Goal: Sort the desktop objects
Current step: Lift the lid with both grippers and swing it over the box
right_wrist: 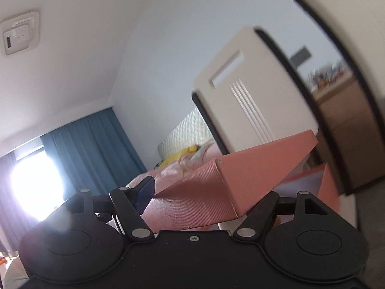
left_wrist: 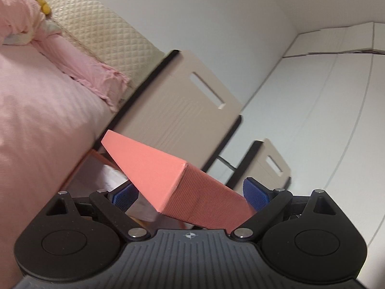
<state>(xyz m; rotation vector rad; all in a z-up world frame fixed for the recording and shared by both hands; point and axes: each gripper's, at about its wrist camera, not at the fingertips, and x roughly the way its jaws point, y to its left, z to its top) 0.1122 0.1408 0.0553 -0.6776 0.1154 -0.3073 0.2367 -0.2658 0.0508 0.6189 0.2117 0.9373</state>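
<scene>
A salmon-pink ribbed box lid (left_wrist: 168,175) is held between the blue pads of my left gripper (left_wrist: 192,195), which is shut on one end of it. The same pink lid (right_wrist: 216,187) shows in the right wrist view, where my right gripper (right_wrist: 209,192) is shut on its other end; only the left blue pad (right_wrist: 145,192) shows, the right pad is hidden behind the lid. The lid is raised and tilted. Below it lies the open pink box base (right_wrist: 329,185), which also shows in the left wrist view (left_wrist: 96,159), with white contents inside.
Two beige chair backs with black frames (left_wrist: 182,96) (left_wrist: 269,163) stand behind the box. A bed with pink bedding (left_wrist: 36,110) and a quilted headboard (left_wrist: 91,29) lies left. Blue curtains and a bright window (right_wrist: 36,183) sit at far left. A wooden cabinet (right_wrist: 344,125) stands right.
</scene>
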